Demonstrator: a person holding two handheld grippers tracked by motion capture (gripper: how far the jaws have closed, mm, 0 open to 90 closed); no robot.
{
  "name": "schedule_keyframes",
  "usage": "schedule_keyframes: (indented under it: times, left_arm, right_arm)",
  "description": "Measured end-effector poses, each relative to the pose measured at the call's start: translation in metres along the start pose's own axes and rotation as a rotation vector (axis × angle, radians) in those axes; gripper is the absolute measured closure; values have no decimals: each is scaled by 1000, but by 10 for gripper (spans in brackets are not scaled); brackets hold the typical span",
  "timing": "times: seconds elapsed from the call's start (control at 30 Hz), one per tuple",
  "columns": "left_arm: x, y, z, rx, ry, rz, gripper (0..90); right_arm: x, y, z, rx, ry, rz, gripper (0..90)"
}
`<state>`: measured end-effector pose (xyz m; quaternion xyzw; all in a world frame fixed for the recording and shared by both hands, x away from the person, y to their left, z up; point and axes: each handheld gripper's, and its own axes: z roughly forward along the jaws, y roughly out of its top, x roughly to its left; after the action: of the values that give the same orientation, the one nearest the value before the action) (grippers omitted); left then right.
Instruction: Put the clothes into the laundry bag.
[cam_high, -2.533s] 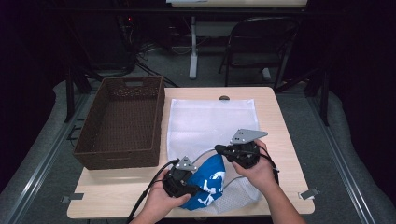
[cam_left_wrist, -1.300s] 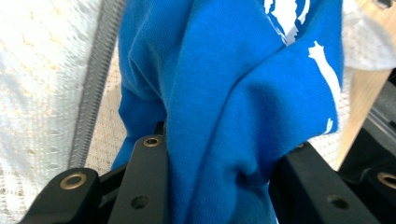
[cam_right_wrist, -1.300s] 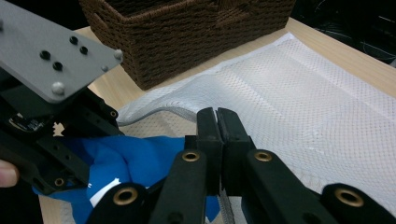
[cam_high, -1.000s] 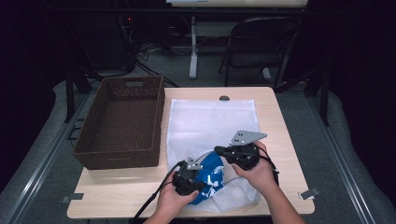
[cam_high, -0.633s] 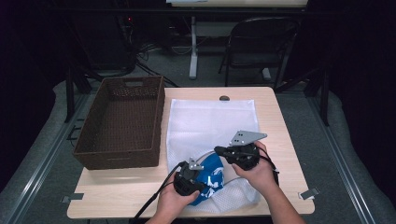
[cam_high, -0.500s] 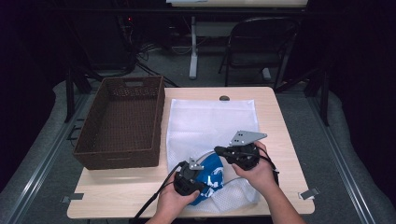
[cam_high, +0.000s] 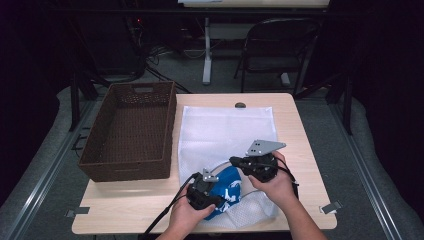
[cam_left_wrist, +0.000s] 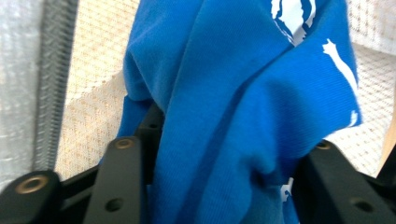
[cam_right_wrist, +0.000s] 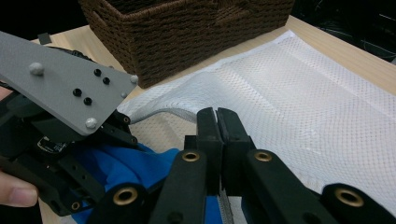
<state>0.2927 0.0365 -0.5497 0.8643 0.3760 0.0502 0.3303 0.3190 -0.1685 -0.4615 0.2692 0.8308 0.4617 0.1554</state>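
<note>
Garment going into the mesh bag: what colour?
Blue with white print; the garment shows best in the left gripper view.

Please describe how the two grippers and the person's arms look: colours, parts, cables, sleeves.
Both the left gripper and the right gripper are black, with brass-coloured rivets at the jaw joints. Each carries a grey three-cornered plate with small holes. A black cable trails from each. The forearms show no sleeves.

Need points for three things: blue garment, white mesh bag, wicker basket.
blue garment (cam_left_wrist: 233, 107): left gripper view, on the folded cloth between the jaws.
white mesh bag (cam_high: 225, 125): high view, on the flat far half of the mesh.
wicker basket (cam_high: 127, 171): high view, on the near outer wall.
</note>
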Motion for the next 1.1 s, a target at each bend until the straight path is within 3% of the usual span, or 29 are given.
schedule_keyframes:
  times: [0.33,0.57,0.77,0.9,1.1]
  left_arm:
    - [-2,0,-11,-58,-32,-16,329]
    - [-2,-2,-19,-67,-30,-9,325]
    - [-4,-6,-20,-46,-25,18,318]
    - [-1,-10,-14,-16,-20,28,441]
    - [-1,-12,-9,-10,-12,38,641]
  right_arm:
    - [-1,-1,0,0,2,3,888]
    - [-1,-1,0,0,1,3,888]
    - [-1,-1,0,0,0,2,888]
    - [-1,-1,0,0,0,0,888]
    - [-1,-1,0,-1,1,0,888]
